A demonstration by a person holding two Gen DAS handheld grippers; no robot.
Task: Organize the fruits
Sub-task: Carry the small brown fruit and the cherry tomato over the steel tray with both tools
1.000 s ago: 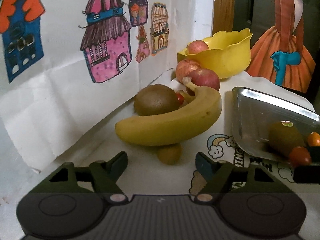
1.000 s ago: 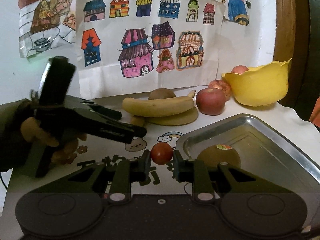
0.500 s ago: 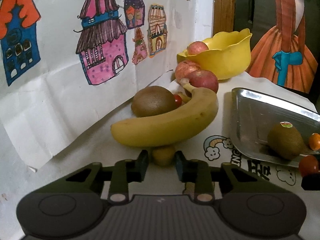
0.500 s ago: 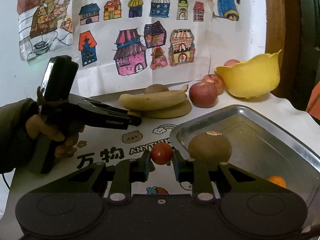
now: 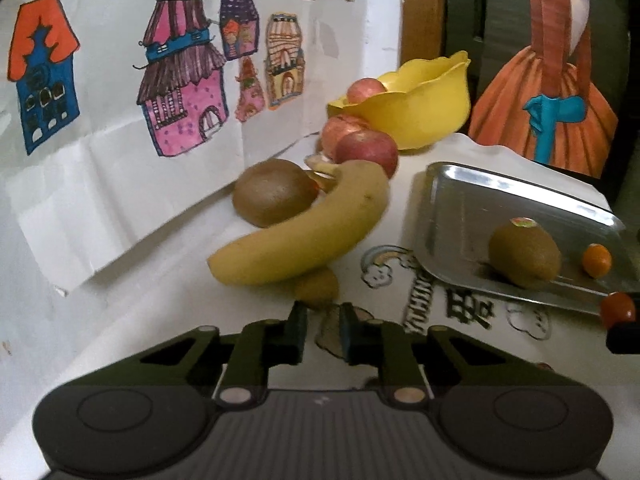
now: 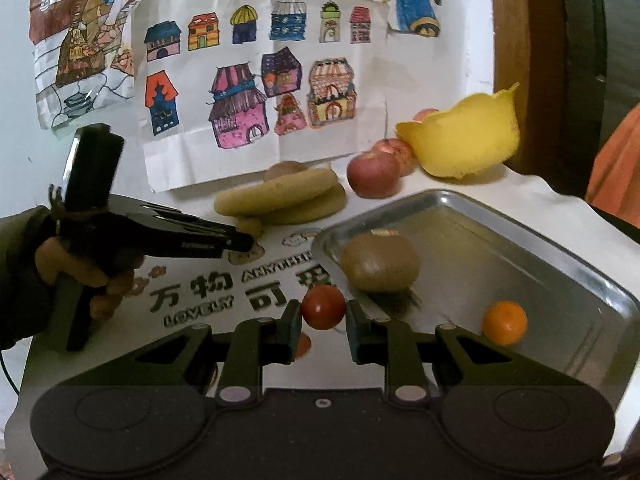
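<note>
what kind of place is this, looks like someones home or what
Most likely a home, perhaps one with a child. Hand-coloured house drawings are stuck to the wall, a yellow fruit bowl sits on a table covered with a cartoon-printed cloth, beside a wooden door frame.

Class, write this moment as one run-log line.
right hand-held gripper: shut on red tomato, at tray edge | left hand-held gripper: nearly closed, empty, just short of small brown fruit under banana

Three apples [image 5: 367,148], two kiwis [image 5: 524,254], perhaps two bananas [image 5: 304,236].
</note>
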